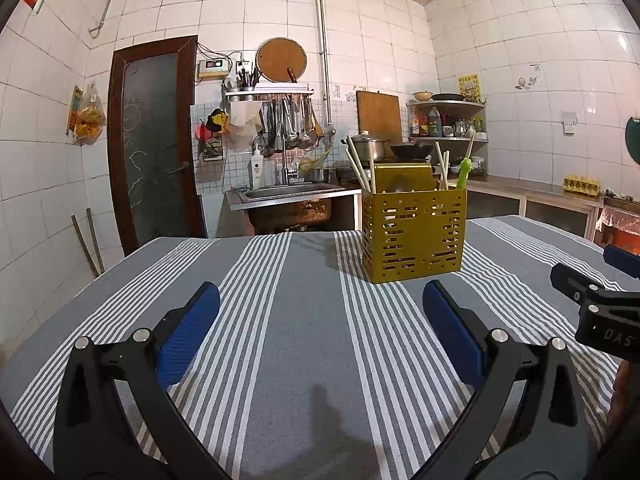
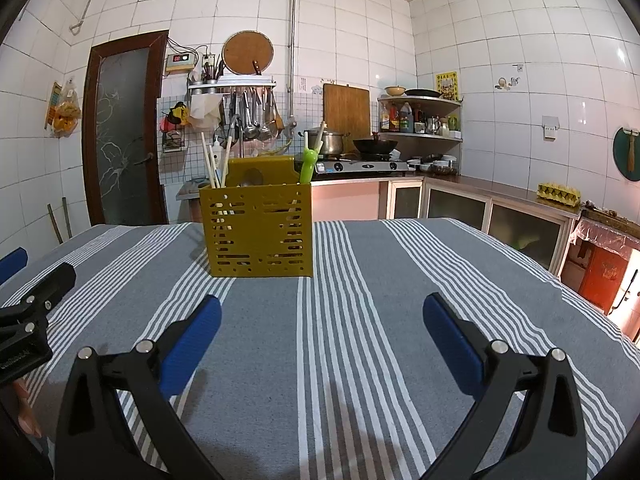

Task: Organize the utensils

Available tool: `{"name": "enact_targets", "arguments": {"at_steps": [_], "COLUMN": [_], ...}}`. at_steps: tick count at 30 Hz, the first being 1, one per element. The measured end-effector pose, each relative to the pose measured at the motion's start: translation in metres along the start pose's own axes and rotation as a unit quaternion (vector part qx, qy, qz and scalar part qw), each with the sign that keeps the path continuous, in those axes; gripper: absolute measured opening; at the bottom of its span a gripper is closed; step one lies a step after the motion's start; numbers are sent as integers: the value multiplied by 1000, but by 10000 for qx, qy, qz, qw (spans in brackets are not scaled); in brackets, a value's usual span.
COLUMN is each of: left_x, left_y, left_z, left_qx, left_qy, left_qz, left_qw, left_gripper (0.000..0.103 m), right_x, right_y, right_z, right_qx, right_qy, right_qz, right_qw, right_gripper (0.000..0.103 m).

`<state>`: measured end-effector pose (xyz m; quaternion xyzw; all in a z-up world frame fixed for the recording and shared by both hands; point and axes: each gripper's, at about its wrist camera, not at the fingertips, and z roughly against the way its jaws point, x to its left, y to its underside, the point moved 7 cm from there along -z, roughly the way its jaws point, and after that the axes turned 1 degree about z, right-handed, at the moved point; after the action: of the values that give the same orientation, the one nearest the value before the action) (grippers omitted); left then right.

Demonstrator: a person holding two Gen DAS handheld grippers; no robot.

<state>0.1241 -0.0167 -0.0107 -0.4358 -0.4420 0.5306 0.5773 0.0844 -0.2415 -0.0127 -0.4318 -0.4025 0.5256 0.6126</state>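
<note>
Tiled kitchen, striped cloth (image 1: pixel 312 320) bare except the holder (image 1: pixel 414 232), which already has chopsticks (image 1: pixel 358 164) and a green utensil (image 1: pixel 464 172) in it. Left gripper (image 1: pixel 320 308) and right gripper (image 2: pixel 322 314) both wide, empty, short of it; looks essentially done.

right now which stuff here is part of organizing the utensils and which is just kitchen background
Part of the job:
yellow utensil caddy
chopsticks standing in it
green utensil in it
left gripper, open
right gripper, open

Just there:
striped tablecloth
wok
steel pot
egg carton
</note>
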Motion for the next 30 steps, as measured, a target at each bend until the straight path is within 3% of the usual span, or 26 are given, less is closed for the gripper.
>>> {"name": "enact_targets", "arguments": {"at_steps": [30], "left_x": [-1], "left_y": [1], "left_z": [2], "left_qx": [-21], "left_qy": [-3], "left_qz": [-15], "left_qw": [10000], "left_gripper": [98], "right_x": [-1], "right_y": [0], "right_z": [-1], "right_qx": [27], "right_qy": [-3], "right_qz": [-12], "right_qw": [10000], "right_gripper": [99]}}
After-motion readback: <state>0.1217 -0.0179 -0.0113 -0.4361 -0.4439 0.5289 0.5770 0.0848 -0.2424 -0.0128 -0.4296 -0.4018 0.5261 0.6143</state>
